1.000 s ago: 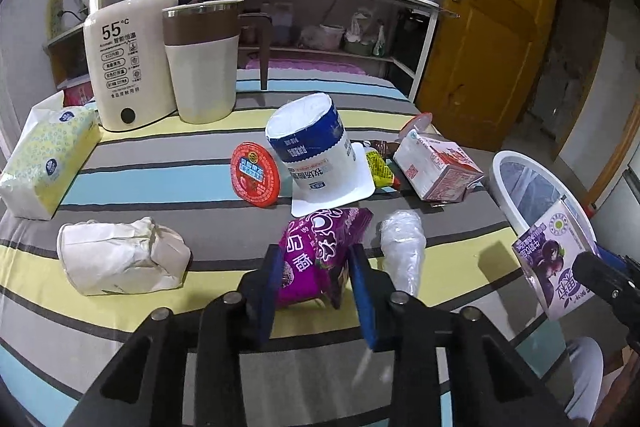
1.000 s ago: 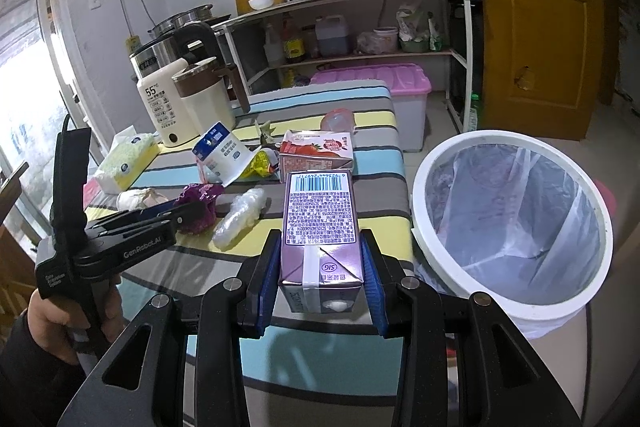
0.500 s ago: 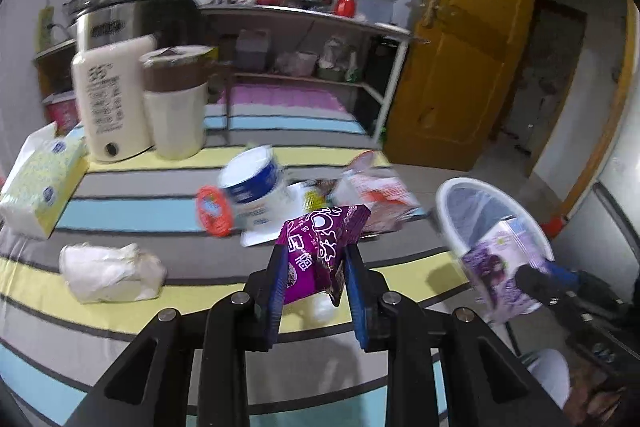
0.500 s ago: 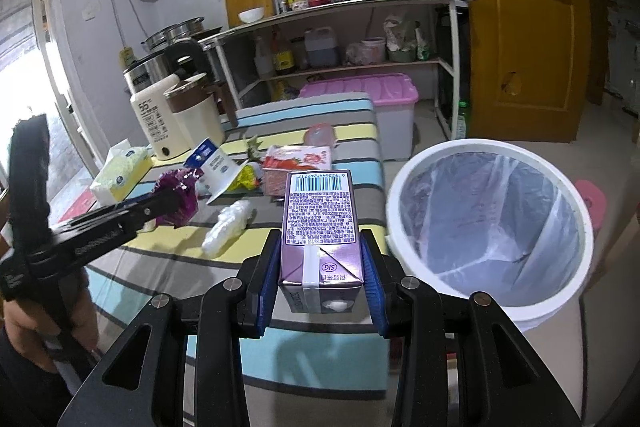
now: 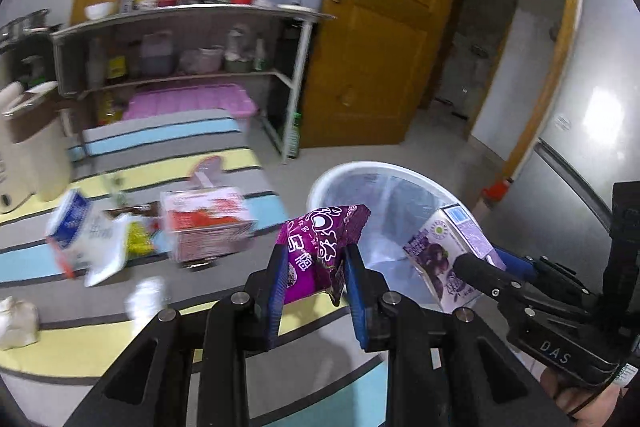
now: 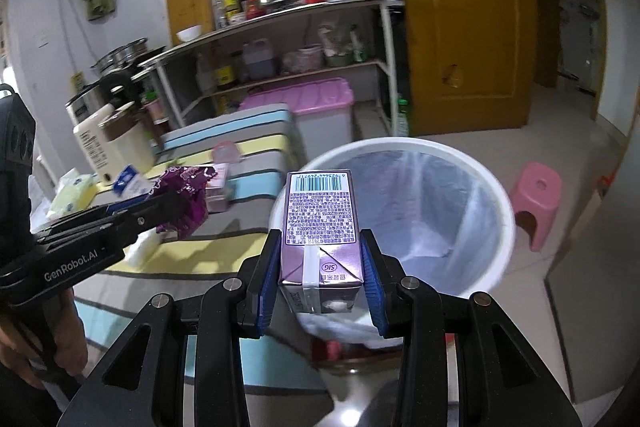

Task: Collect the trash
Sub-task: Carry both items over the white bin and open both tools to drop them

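Table litter [image 5: 100,247] blurred beyond reading

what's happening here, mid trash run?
Yes. A person holds two tongs. The left tongs grip a purple snack wrapper, and the right tongs grip a purple drink carton. Both sit by the rim of the white lined bin; nothing is dropped yet. More trash, including a red carton, remains on the striped table.

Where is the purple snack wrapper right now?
The purple snack wrapper is clamped in the left gripper, at the white bin's near rim, left of the purple carton.
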Demonstrator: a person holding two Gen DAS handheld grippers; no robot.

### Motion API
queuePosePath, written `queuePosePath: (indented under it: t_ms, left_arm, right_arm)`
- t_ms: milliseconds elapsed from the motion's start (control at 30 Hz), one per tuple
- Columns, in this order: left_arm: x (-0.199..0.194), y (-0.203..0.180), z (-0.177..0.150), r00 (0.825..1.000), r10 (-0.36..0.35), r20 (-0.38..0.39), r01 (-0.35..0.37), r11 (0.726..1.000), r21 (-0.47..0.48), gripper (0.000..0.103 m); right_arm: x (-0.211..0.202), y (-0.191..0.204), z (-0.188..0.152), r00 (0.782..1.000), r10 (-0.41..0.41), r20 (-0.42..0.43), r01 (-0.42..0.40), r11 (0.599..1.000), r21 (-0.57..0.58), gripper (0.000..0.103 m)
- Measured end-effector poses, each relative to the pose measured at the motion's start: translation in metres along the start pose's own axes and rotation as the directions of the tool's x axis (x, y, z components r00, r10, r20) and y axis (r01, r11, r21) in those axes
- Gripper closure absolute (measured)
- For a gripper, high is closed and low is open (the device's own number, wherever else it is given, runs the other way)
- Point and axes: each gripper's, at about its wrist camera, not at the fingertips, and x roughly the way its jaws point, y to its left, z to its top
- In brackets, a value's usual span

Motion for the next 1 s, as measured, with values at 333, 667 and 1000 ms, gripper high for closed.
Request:
queuePosePath:
  t_ms: [333,667,1000]
  left_arm:
    - [0.048,-0.033,0.009,0.995,-0.084,-0.048,0.086,0.995,0.041,0.072]
    - [0.067,-0.035,0.011,0.99,-0.124,-0.063,0.126,0.992,0.031,0.054]
    - [0.049,-0.031,0.01,0.992,-0.122,-0.026,0.123,0.992,0.022,0.047]
  right_arm:
    - [0.008,-0.042,-0.001,0.997,-0.075,-0.026,0.076,0.996,0.042,0.064]
    - [0.021,-0.052,-0.001,0.995,-0.083,-0.058,0.085,0.995,0.048,0.064]
    - [0.011,-0.047,0.002,0.996,-0.084,-0.012,0.085,0.996,0.035,0.063]
